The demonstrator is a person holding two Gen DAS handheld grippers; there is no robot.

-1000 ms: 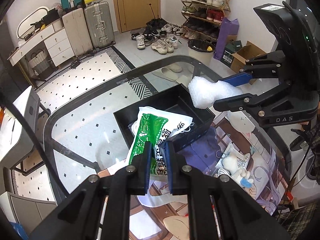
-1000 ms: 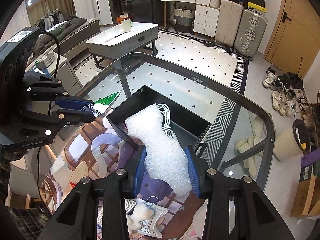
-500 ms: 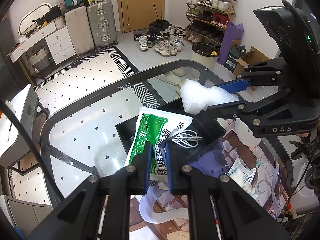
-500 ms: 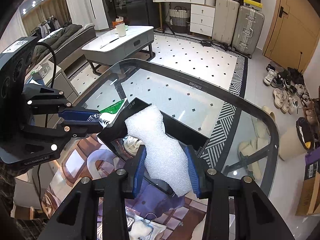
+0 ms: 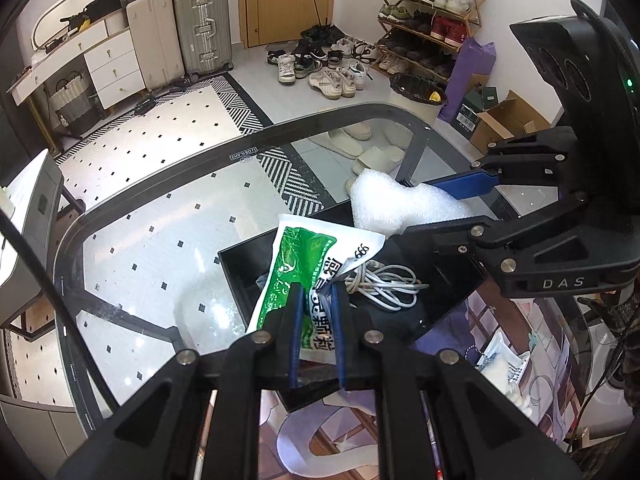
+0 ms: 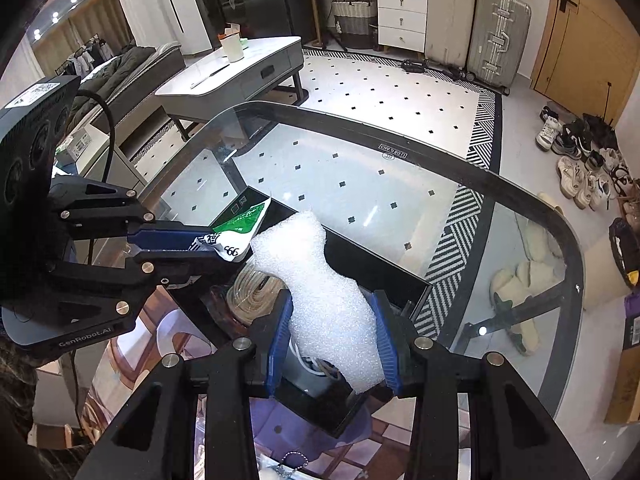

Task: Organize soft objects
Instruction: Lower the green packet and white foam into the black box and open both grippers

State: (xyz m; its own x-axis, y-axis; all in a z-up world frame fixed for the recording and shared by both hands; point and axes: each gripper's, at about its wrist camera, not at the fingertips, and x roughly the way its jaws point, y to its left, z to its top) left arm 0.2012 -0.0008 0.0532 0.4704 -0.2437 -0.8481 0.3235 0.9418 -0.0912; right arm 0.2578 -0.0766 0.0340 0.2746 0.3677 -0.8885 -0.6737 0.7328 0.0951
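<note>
While you hold two hand-held grippers over the glass table, each carries one soft thing above the single black box that stands on it. Your left hand-held gripper is clamped tight on one sachet, a flat white packet with a green panel, black Chinese characters and the digits "666" along one edge; it hangs over the near left part of the box. Your right hand-held gripper is closed on one foam wad, white, finely bubbled and pinched to a waist between the blue pads, its free end reaching over the box's middle. Inside the box lies one coiled white cable. Beside the box, on the printed mat, lies one clear pouch holding something white and fluffy. You can read "DAS" on the right hand-held gripper's body in the left view, "GenRobot.AI" on the left one's in the right view. Two suitcases stand by the far wall.
</note>
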